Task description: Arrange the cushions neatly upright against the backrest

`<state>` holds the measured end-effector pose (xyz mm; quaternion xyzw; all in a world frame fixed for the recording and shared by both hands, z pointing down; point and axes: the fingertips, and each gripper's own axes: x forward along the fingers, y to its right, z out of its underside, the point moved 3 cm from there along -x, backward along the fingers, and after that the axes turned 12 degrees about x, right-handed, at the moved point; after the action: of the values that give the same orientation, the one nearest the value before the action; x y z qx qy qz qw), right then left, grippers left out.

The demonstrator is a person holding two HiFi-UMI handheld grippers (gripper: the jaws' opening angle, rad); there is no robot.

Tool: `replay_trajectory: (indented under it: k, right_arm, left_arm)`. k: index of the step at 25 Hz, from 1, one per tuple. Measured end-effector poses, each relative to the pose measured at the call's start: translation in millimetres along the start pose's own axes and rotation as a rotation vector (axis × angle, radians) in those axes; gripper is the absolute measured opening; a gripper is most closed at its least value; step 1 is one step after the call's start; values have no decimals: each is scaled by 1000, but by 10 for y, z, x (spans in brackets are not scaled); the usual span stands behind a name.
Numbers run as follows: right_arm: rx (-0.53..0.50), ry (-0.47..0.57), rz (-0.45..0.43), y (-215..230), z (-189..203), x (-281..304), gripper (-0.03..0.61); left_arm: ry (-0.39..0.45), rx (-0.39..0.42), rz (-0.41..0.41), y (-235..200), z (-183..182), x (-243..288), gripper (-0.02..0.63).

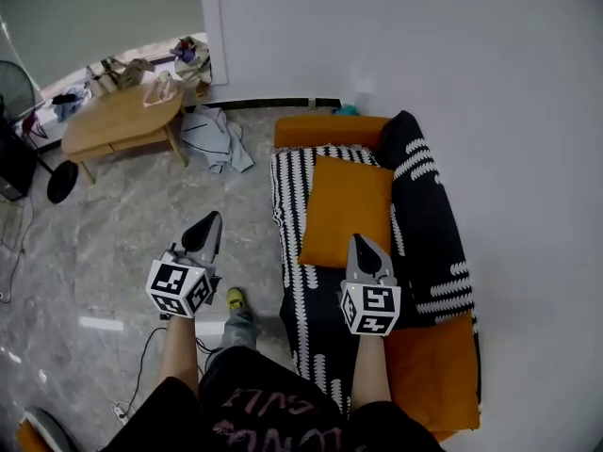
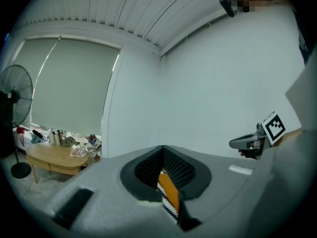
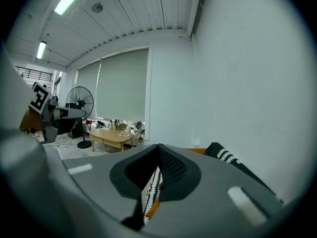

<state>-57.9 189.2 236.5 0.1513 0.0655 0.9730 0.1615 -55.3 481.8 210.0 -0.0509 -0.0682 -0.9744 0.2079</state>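
With the left gripper (image 1: pixel 208 224) and the right gripper (image 1: pixel 364 246) both shut on nothing, the flat orange square fabric cushion (image 1: pixel 347 210) at frame centre on the striped sofa seat (image 1: pixel 287 210) could be shoved, not gripped, and the black white-dashed cushion (image 1: pixel 429 205), seemingly propped at right, toppled.

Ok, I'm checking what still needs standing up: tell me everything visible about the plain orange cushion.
The orange cushion is plain, rectangular, soft-looking fabric. It lies on the sofa seat, on the black-and-white patterned cover, not upright. Its right edge meets the black striped cushion. The right gripper shows over its near corner.
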Motion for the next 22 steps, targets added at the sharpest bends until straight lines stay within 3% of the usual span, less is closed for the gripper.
replay_trajectory:
  k: [12,22]
  right_arm:
    - [29,-24,100,-517,-474,1867,9]
    - [47,-12,161,-487,-595,2432,9]
  left_arm:
    - [-28,-51,145,-1631,187,1419,-2]
    - [-31,-35,233,-1962,238,1973,-2]
